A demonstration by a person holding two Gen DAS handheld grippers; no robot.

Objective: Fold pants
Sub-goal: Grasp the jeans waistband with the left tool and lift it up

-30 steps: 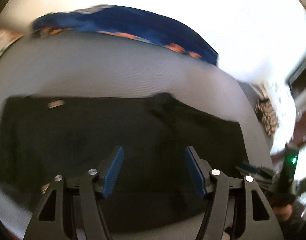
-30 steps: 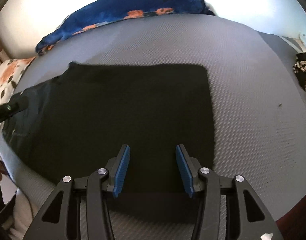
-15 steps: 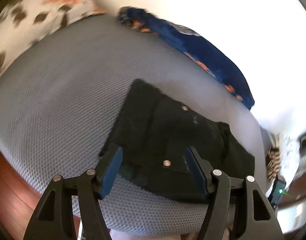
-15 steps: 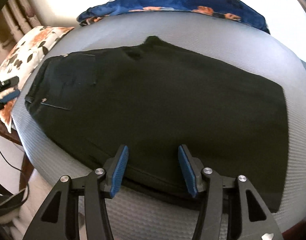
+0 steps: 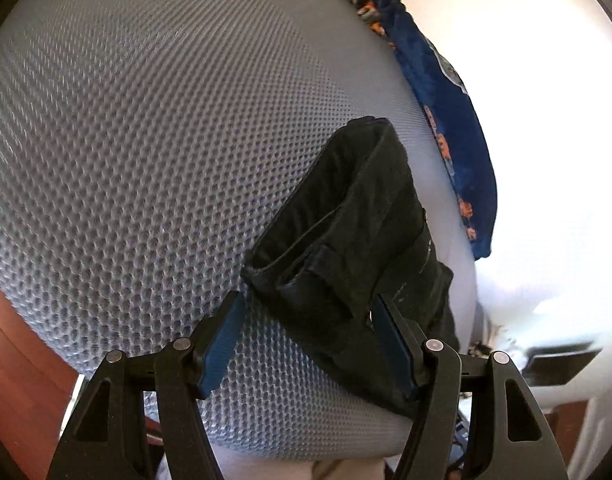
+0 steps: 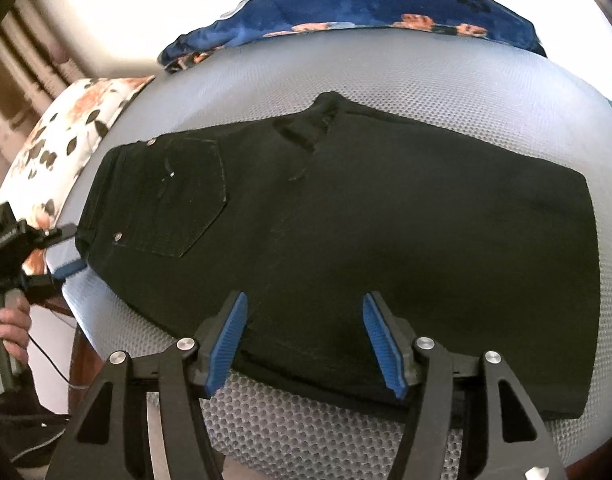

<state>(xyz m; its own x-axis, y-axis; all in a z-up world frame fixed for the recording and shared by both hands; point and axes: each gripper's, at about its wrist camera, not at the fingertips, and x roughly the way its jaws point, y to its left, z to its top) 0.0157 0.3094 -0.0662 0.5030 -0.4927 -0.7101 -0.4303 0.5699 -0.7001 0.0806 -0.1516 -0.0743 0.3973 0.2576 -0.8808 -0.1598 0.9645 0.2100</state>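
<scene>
Pants: black, already folded lengthwise, flat on grey mesh bed, waist end toward the left, likely laid out for a crosswise fold
Left claw: spread, straddling the waistband corner, not pinching; seemingly placed to lift that end
Right claw: empty, jaws opening over the near edge
Blue blanket, floral pillow: beyond, apart from pants

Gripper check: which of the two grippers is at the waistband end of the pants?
The left gripper. It straddles the waistband corner of the black pants, at their pocket end. The right gripper, jaws opening, sits over the long near edge instead.
</scene>
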